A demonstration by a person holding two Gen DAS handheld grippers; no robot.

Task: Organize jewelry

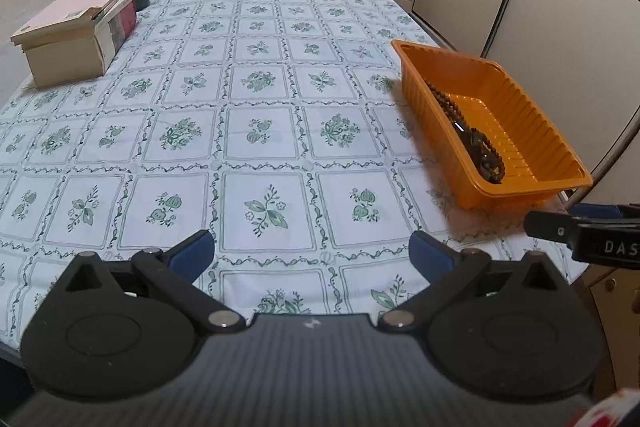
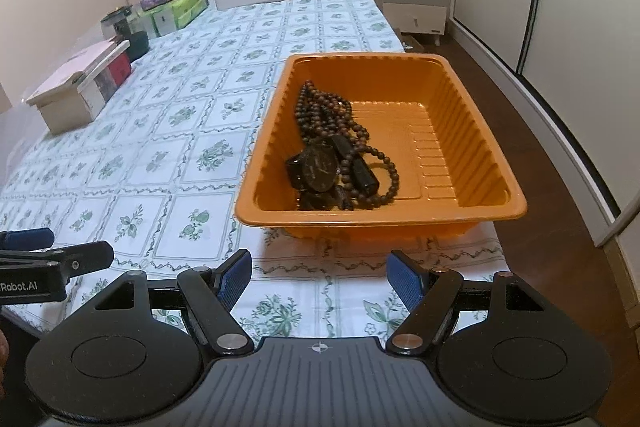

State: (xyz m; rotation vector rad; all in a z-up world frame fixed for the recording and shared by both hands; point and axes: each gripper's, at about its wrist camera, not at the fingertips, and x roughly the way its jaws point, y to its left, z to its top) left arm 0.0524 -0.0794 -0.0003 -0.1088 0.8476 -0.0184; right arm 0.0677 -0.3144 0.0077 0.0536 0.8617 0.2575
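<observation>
the jewelry lies gathered in the orange plastic tray point(image 2: 472, 99), which sits near the right edge of the table, well apart from the boxes at the far left. in it lie a long strand of dark wooden beads point(image 2: 324, 107), coiled and partly heaped, and a black wristwatch point(image 2: 318, 169) resting face up against the beads, its strap touching them. all pieces sit toward the tray's left wall; the right half of its floor is bare.

the right gripper point(image 2: 320, 283) hangs in front of the tray's near rim, jaws spread, nothing between the blue pads. the left gripper point(image 1: 312, 255) hangs over bare tablecloth point(image 1: 260, 131) to the left of the tray, likewise spread and empty.

judgement: no loose pieces show on the cloth, so the step in hand appears to be either the closing stage or a first pick from the tray; which one cannot be told. any further pick would call for a downward reach over the rim and a pinch on one strand only.

materials: tray thin, glossy, ribbed along walls and floor, likely to slide if nudged. beads round, matte. watch face smooth and reflective. tablecloth printed with green floral squares, apparently under a clear film.
</observation>
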